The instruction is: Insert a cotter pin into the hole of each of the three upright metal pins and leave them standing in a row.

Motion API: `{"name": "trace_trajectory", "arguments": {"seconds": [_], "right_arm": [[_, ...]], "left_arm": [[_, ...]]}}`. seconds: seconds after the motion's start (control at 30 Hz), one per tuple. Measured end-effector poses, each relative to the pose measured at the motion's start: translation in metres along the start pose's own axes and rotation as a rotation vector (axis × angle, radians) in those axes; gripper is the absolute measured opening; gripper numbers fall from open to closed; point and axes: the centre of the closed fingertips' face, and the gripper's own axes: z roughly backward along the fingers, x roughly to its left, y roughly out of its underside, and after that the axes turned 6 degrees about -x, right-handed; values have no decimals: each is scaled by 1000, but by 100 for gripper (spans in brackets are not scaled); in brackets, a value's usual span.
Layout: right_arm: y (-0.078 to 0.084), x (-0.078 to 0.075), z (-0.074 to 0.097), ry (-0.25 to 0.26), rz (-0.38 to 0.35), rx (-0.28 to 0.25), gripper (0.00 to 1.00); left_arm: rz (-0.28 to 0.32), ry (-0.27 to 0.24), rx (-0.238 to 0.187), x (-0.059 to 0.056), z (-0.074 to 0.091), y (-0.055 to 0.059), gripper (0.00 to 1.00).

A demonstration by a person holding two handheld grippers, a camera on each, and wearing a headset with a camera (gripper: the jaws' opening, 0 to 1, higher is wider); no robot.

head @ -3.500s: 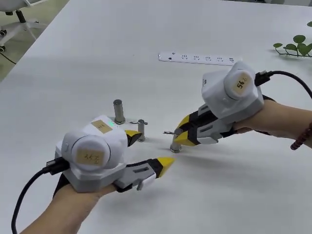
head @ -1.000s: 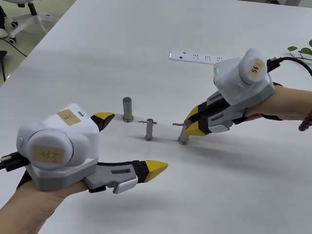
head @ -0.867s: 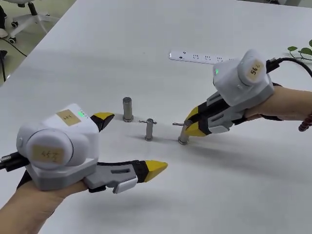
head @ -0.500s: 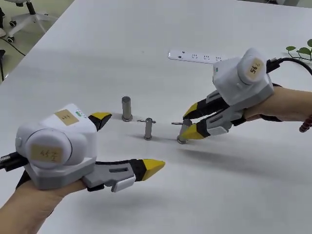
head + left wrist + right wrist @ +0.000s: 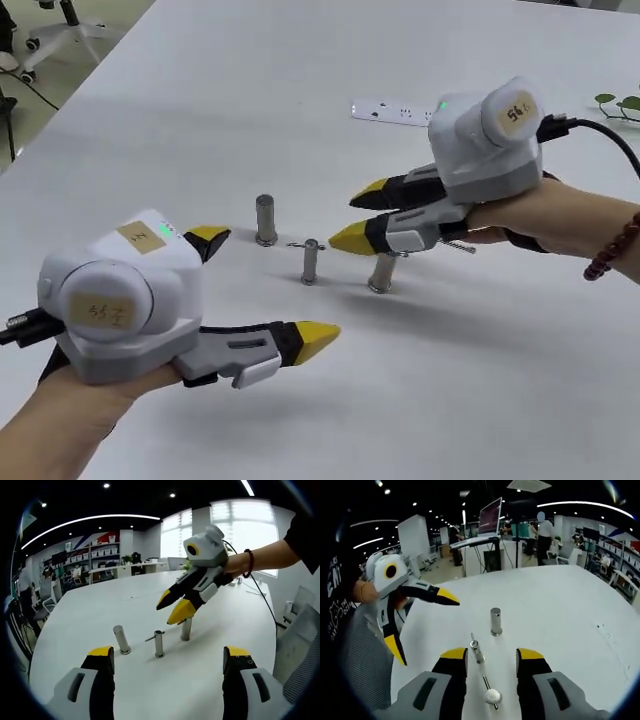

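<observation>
Three upright metal pins stand in a row on the white table. The left pin point(image 5: 265, 220) point(image 5: 121, 639) point(image 5: 495, 621) is bare. A cotter pin crosses the top of the middle pin point(image 5: 310, 262) point(image 5: 159, 643) point(image 5: 477, 650). The right pin point(image 5: 381, 272) point(image 5: 186, 629) point(image 5: 492, 696) also has a cotter pin point(image 5: 488, 686) through it. My right gripper point(image 5: 358, 213) point(image 5: 175, 605) point(image 5: 492, 656) hovers open just above the right pin, holding nothing. My left gripper point(image 5: 265, 285) point(image 5: 168, 655) is open and empty, in front of the row.
A white power strip point(image 5: 392, 110) lies farther back on the table. A green plant point(image 5: 622, 103) sits at the far right edge. An office chair point(image 5: 40, 25) stands off the table at the upper left.
My right gripper has opened, let go at the right pin and risen above it. The left gripper has barely moved.
</observation>
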Motion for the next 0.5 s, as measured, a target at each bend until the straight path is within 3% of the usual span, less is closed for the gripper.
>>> {"name": "trace_trajectory", "arguments": {"seconds": [0.07,0.17,0.33,0.5], "right_arm": [[-5,-6,-4,33,-26,-30,34],[-10,-8,-13,43,-52,-49,34],[-16,-10,-24,69,-62,-65,34],[-21,-10,-37,85,-77,-78,32]], "left_arm": [[0,-1,-4,0,0,0,89],[8,-4,-16,1,-1,-2,89],[8,-13,-37,4,-1,-5,87],[2,-15,-31,4,-1,-4,88]]}}
